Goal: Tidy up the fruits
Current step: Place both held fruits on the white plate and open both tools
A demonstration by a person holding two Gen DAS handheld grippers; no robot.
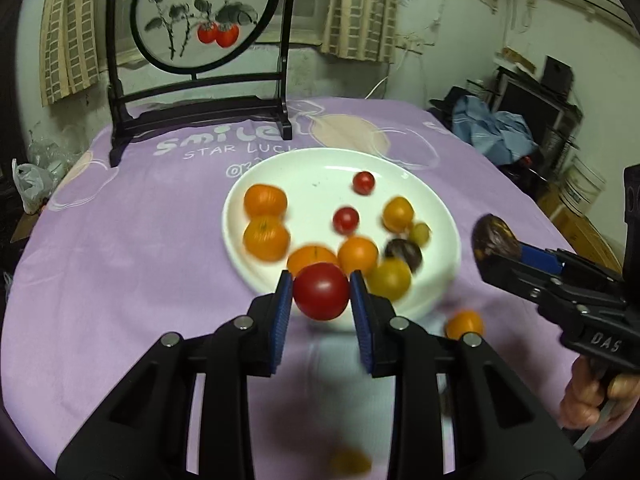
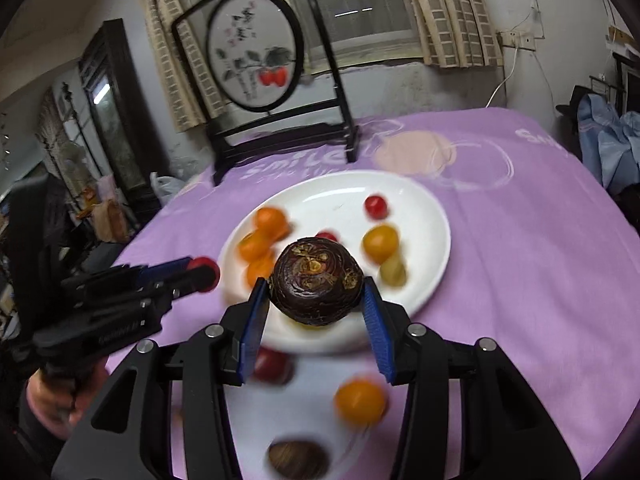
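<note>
A white plate (image 1: 400, 176) on the purple cloth holds several orange, red, yellow and dark fruits; it also shows in the right wrist view (image 2: 424, 204). My left gripper (image 1: 320, 294) is shut on a red tomato (image 1: 321, 291) above the plate's near edge; it shows from the side in the right wrist view (image 2: 202, 274). My right gripper (image 2: 316, 290) is shut on a dark purple round fruit (image 2: 317, 282) above the plate's near edge; it shows at the right of the left wrist view (image 1: 496, 244).
Loose fruits lie on the cloth near me: an orange one (image 2: 360, 400), a red one (image 2: 274, 364) and a brown one (image 2: 298, 460). A black-framed round painted screen (image 1: 200, 16) stands at the table's far side. Room clutter lies beyond the table edges.
</note>
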